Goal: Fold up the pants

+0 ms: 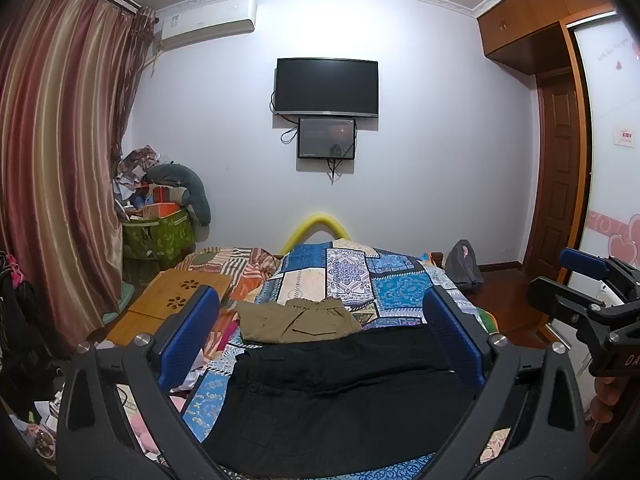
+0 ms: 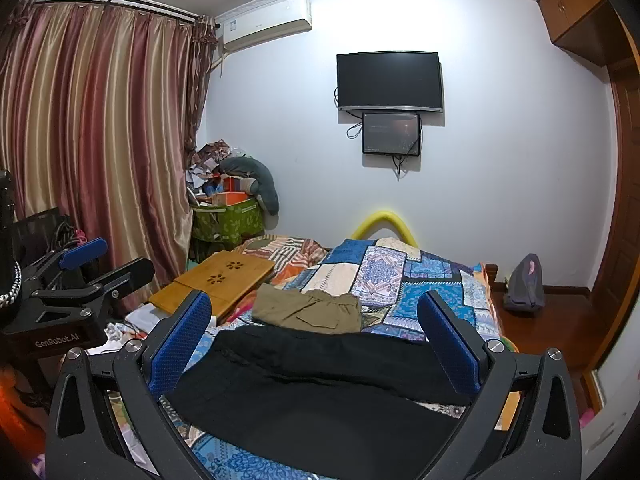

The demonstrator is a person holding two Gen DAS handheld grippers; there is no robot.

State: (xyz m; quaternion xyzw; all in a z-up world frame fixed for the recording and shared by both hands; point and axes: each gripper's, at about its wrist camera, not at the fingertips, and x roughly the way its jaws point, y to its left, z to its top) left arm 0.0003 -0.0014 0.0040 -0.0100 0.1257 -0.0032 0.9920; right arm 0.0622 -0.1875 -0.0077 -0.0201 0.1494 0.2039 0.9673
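While both claws hover released, left claw [image 1: 320,336] and right claw [image 2: 314,330] frame black pants [image 1: 340,392] lying on the patchwork bedspread [image 1: 360,280], khaki pants [image 1: 296,320] folded beyond.

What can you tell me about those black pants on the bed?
The black pants lie spread flat across the near end of the patchwork bedspread, dark matte cloth with a leg pocket and soft wrinkles. Folded khaki pants sit just behind them. Neither claw touches them.
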